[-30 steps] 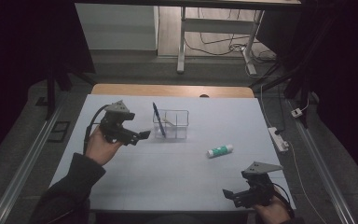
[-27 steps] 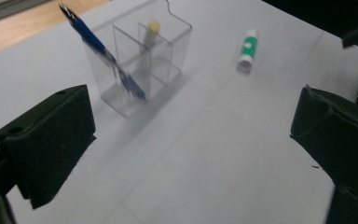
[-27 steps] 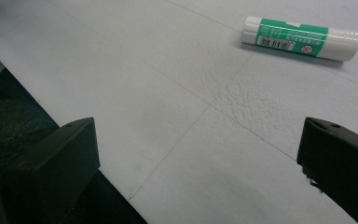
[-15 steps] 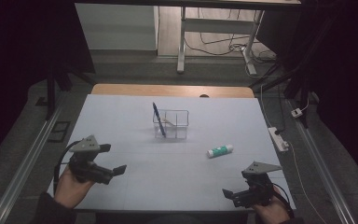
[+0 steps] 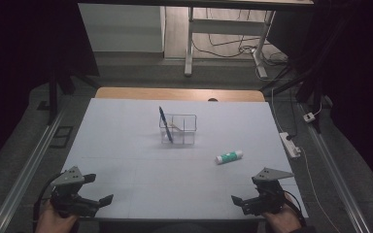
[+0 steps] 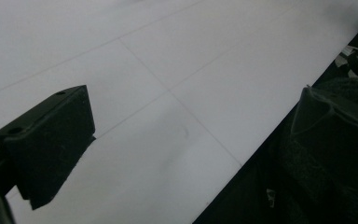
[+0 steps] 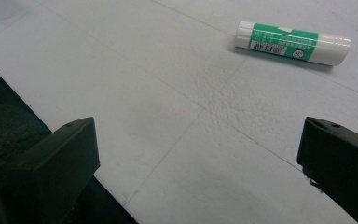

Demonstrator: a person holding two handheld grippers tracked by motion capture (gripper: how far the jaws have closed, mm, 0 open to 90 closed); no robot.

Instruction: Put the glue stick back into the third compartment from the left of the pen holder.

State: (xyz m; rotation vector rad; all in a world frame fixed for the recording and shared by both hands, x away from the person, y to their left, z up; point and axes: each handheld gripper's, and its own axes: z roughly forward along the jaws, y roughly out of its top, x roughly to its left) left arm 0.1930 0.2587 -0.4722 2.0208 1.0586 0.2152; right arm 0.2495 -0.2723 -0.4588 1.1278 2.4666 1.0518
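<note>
1. While your hands sit at the near edge of the table, your left gripper hangs over the near-left corner with its jaws spread and nothing between them.
2. Your right gripper sits at the near-right corner, jaws likewise released and wide apart, pointing inward across the white surface.
3. Look along your right gripper's own view: a glue stick, white with a green label, lies flat on the table ahead of the jaws, well apart from them. From above it lies right of centre, between your right gripper and the clear box.
4. Your left gripper's view is dim; one black jaw shows over bare table, and the dark shape at its right is probably the other jaw, though you cannot be sure.
5. Farther out, the clear box stands near the table's middle, with a dark pen leaning upright in its left side.
6. Beyond the far edge, a wooden strip borders the table.
</note>
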